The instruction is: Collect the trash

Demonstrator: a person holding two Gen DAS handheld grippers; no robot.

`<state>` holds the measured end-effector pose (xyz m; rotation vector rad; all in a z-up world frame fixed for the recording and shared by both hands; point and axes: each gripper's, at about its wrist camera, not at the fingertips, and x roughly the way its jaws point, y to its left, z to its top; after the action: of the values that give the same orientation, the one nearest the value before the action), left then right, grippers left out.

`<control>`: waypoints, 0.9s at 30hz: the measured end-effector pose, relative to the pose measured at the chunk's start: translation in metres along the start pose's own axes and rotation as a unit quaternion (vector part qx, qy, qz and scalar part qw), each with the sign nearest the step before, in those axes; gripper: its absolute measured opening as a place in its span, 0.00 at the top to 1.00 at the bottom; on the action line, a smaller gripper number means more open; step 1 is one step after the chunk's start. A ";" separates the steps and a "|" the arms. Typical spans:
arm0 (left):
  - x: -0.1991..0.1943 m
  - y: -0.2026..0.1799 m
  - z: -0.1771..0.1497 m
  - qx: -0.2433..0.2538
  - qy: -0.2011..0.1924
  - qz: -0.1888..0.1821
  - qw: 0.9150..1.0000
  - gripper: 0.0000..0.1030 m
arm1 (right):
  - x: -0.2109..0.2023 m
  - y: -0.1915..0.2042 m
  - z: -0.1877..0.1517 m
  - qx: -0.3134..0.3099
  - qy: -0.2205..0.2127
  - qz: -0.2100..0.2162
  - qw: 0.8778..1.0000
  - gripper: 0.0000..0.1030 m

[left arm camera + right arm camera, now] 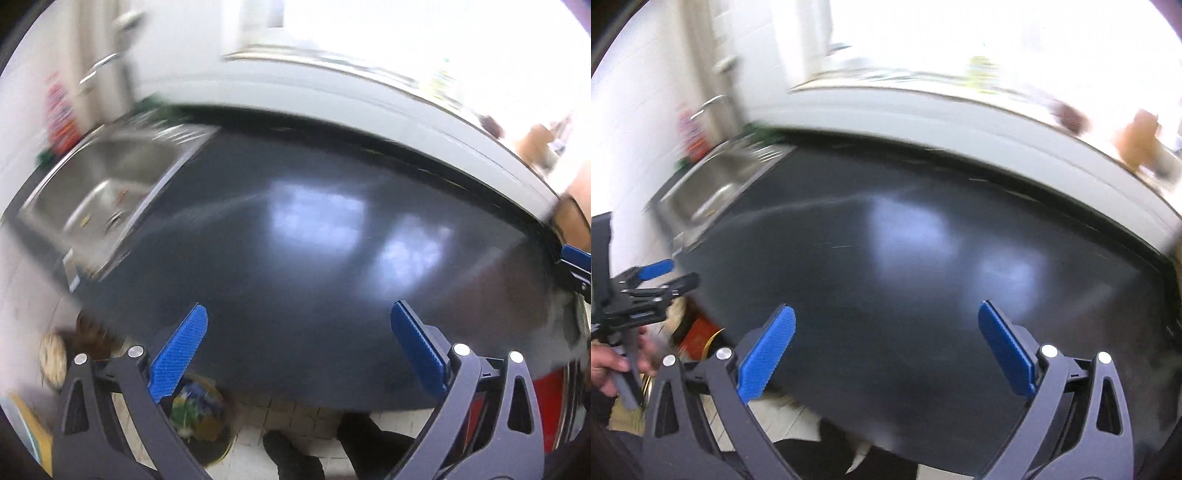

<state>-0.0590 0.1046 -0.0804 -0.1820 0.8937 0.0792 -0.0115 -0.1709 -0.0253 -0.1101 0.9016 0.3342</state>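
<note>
Blur softens both views. Through the left wrist camera we see our left hand-held gripper [299, 347] spread wide with nothing between its blue pads, over a dark surface [295, 229]; a steel sink [107, 184] sits upper left, and a bin of trash [199, 410] lies lower left. Through the right wrist camera, our right hand-held gripper [886, 347] gapes equally empty.
</note>
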 end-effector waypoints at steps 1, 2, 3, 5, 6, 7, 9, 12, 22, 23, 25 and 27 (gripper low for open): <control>0.003 -0.015 0.007 0.013 0.002 -0.003 1.000 0.06 | -0.006 -0.019 -0.002 0.020 -0.002 -0.017 1.000 0.07; 0.009 -0.033 0.015 0.028 0.011 -0.005 1.000 0.06 | -0.011 -0.032 -0.005 0.034 -0.001 -0.025 0.999 0.07; 0.013 -0.048 0.021 0.041 0.018 -0.010 0.999 0.06 | -0.016 -0.051 -0.007 0.061 0.005 -0.036 0.997 0.07; 0.018 -0.073 0.029 0.058 0.022 -0.021 0.998 0.06 | -0.024 -0.068 -0.010 0.091 0.004 -0.044 0.995 0.07; 0.021 -0.084 0.033 0.065 0.025 -0.022 0.997 0.06 | -0.029 -0.081 -0.012 0.107 0.002 -0.048 0.993 0.07; 0.024 -0.091 0.036 0.070 0.028 -0.022 0.997 0.06 | -0.033 -0.089 -0.013 0.116 0.002 -0.054 0.992 0.07; 0.028 -0.108 0.040 0.077 0.034 -0.029 0.996 0.06 | -0.040 -0.103 -0.018 0.125 -0.004 -0.062 0.990 0.07; 0.031 -0.126 0.043 0.089 0.037 -0.029 0.995 0.06 | -0.047 -0.113 -0.018 0.131 -0.012 -0.070 0.989 0.07; 0.032 -0.143 0.042 0.102 0.038 -0.028 0.994 0.06 | -0.047 -0.125 -0.011 0.126 -0.017 -0.067 0.990 0.07; 0.032 -0.142 0.043 0.102 0.038 -0.028 0.994 0.06 | -0.047 -0.125 -0.010 0.124 -0.016 -0.066 0.990 0.07; 0.032 -0.143 0.043 0.102 0.038 -0.027 0.994 0.06 | -0.046 -0.125 -0.009 0.121 -0.016 -0.065 0.990 0.07; 0.032 -0.143 0.044 0.101 0.038 -0.026 0.994 0.06 | -0.046 -0.125 -0.008 0.121 -0.017 -0.063 0.991 0.07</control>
<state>0.0151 -0.0272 -0.0608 -0.0188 0.9670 -0.0677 -0.0026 -0.3011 0.0002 0.0620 0.8911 0.1077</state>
